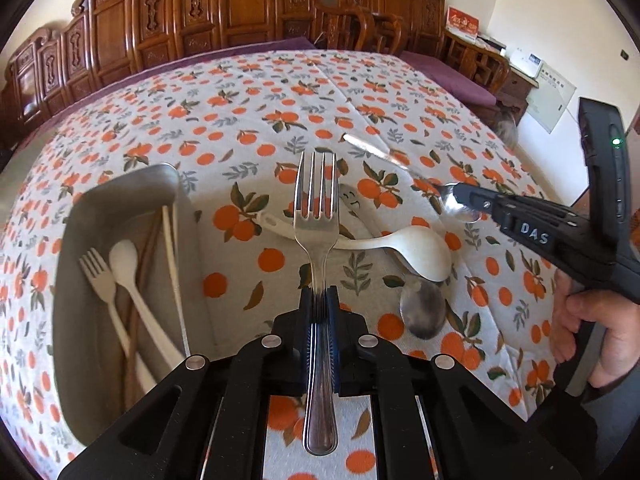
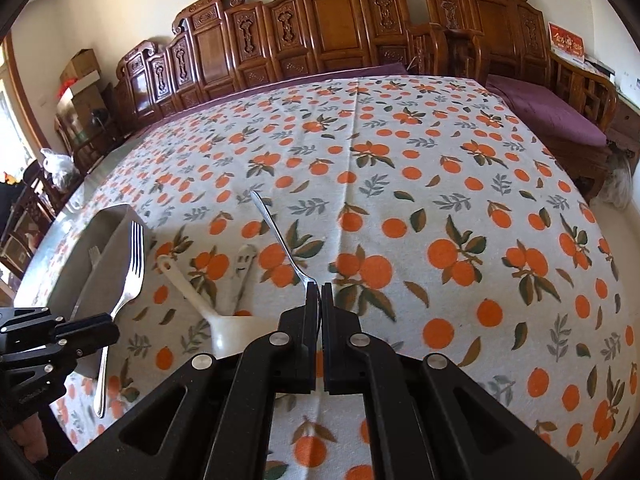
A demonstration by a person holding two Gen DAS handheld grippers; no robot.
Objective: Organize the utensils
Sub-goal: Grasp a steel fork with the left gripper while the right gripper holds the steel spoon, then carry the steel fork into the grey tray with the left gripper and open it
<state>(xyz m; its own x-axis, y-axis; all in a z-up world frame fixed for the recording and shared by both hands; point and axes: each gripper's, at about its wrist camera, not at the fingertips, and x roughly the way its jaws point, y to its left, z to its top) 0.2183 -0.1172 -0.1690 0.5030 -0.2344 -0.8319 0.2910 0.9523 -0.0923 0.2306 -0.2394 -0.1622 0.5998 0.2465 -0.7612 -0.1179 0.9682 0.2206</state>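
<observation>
My left gripper (image 1: pixel 320 300) is shut on a metal fork (image 1: pixel 316 216), tines pointing away, held above the table just right of the grey tray (image 1: pixel 76 300). It also shows in the right wrist view (image 2: pixel 128 276) at the left. My right gripper (image 2: pixel 320 292) is shut on a metal spoon (image 2: pixel 276 232) by its bowl, handle pointing away; in the left wrist view the spoon (image 1: pixel 456 202) is held at the right. The tray holds a white fork (image 1: pixel 98 276), a white spoon (image 1: pixel 128 264) and chopsticks (image 1: pixel 172 248).
On the orange-print tablecloth (image 2: pixel 440 200) lie a large white spoon (image 1: pixel 400 248), a small white utensil with a smiley face (image 1: pixel 352 200) and a metal spoon (image 1: pixel 422 312). Carved wooden chairs (image 2: pixel 320 40) line the table's far side.
</observation>
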